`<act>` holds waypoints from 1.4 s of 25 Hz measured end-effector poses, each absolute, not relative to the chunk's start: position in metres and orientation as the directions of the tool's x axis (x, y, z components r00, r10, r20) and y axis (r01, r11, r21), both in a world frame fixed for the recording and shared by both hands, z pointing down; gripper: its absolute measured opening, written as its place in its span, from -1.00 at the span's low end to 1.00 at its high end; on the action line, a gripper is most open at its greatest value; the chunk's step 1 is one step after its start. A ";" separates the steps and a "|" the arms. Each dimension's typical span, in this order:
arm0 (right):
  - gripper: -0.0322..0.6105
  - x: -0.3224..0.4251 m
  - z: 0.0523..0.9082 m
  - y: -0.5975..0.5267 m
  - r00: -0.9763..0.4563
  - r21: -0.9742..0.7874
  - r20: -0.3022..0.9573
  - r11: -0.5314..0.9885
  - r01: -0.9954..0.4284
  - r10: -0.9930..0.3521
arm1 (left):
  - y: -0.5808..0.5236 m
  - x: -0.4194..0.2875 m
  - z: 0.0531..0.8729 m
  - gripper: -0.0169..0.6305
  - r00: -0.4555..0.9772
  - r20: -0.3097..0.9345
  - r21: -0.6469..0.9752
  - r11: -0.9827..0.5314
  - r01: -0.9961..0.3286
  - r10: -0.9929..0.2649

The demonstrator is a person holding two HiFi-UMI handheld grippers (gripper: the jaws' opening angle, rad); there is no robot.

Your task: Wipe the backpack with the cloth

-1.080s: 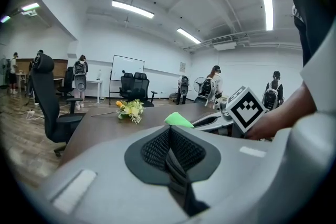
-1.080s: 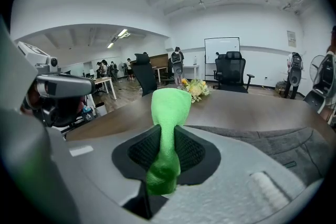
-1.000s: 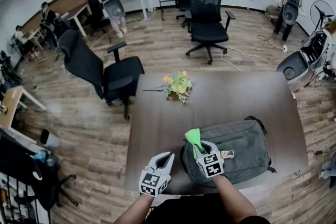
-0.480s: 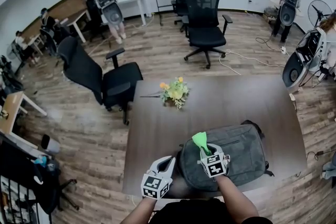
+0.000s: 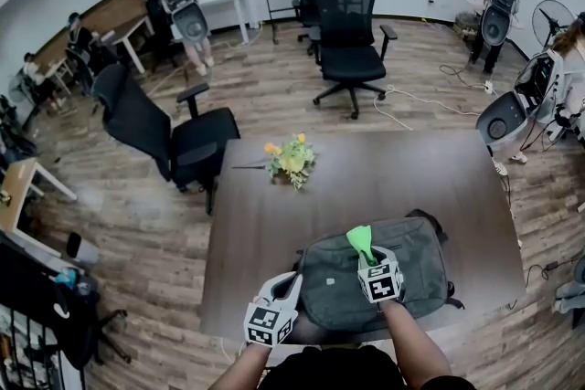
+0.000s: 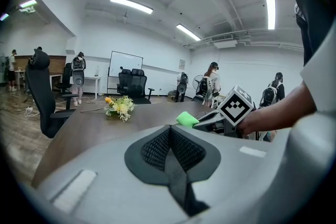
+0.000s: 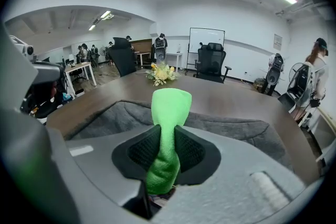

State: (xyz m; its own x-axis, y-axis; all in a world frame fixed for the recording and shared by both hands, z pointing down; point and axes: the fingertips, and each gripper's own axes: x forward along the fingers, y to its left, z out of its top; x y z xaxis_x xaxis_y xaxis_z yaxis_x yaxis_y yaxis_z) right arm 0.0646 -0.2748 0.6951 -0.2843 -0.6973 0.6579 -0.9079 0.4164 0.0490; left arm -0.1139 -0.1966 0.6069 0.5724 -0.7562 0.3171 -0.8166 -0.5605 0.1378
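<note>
Shifted from the left end of the grey backpack (image 5: 420, 265) toward its middle, the right gripper (image 5: 367, 258) stays clenched on the green cloth (image 5: 360, 242), over the backpack lying on the brown table (image 5: 402, 178). The left gripper (image 5: 287, 285) sits beside the backpack's left end, jaws pressed together, empty.

Green cloth (image 5: 362, 242) apparently touches the flat grey backpack (image 5: 425, 269).
</note>
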 end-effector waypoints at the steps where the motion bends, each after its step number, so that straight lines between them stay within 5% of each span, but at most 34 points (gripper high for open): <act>1: -0.64 0.070 0.694 -0.275 -0.277 0.053 0.664 0.413 -0.909 -0.694 | -0.196 -0.110 0.607 -0.89 0.574 0.316 0.138 -0.562 -0.815 -0.755; 35: -0.64 0.221 0.672 -0.299 0.031 0.286 0.677 0.224 -0.932 -0.736 | -0.191 -0.088 0.616 -0.89 0.551 0.331 0.102 -0.551 -0.828 -0.766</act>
